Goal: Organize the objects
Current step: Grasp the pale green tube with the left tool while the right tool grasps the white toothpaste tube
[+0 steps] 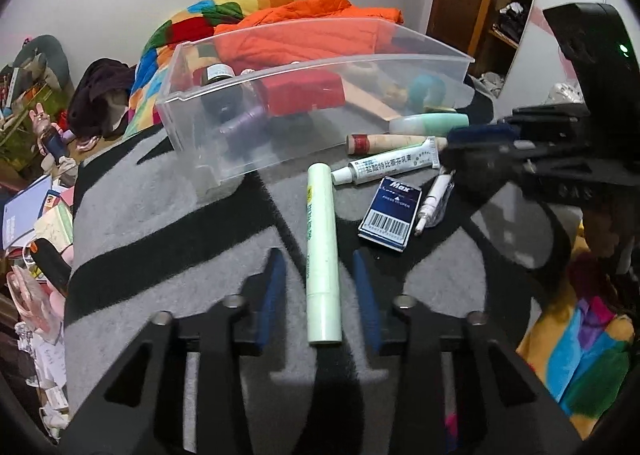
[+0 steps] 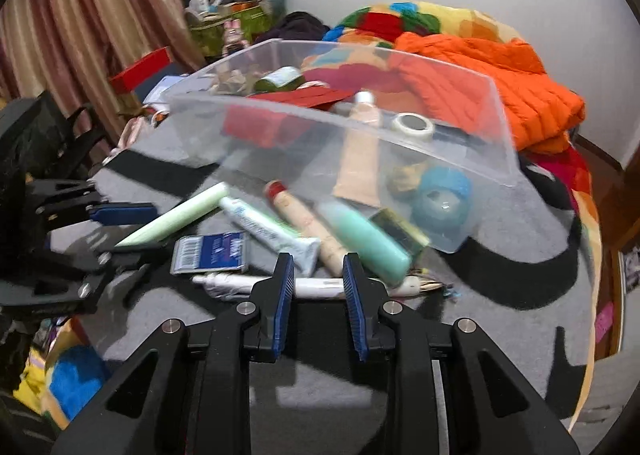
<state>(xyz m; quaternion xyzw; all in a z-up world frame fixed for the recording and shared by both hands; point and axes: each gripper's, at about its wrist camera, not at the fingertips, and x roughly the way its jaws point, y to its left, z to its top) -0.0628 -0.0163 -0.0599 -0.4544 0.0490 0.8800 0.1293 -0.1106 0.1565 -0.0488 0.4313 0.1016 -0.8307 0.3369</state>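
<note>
Left tool [image 1: 320,287]: fingers apart, straddling the near half of the pale green tube [image 1: 322,251] without touching it; the blue pads [image 1: 274,287] stand just beside it on either side.
Pale green tube: lies flat on the grey and black blanket [image 1: 168,223] of the bed, pointing near to far. It looks like a light, stiff plastic cylinder, smooth and likely to roll or slip, so I would take it across its middle, square to its length.
Right tool [image 2: 318,287]: fingers apart at a moderate width, empty, over the thin white tube [image 2: 320,286] that lies crosswise under the tips. That tube looks small, light and round; a grip at its middle seems best.
Blue box [image 1: 390,209]: flat on the blanket just right of the green tube; light card, stiff, with flat faces that offer a firm hold across the short side.
White ointment tube [image 1: 390,166]: beyond the box; soft body, so a gentle squeeze near the cap end would be safer.
Beige tube [image 1: 394,142] and mint bottle [image 1: 430,124]: farther on, close against the bin wall.
Clear bin [image 1: 320,67]: farthest, already holding several items; probably the place for the rest.
</note>
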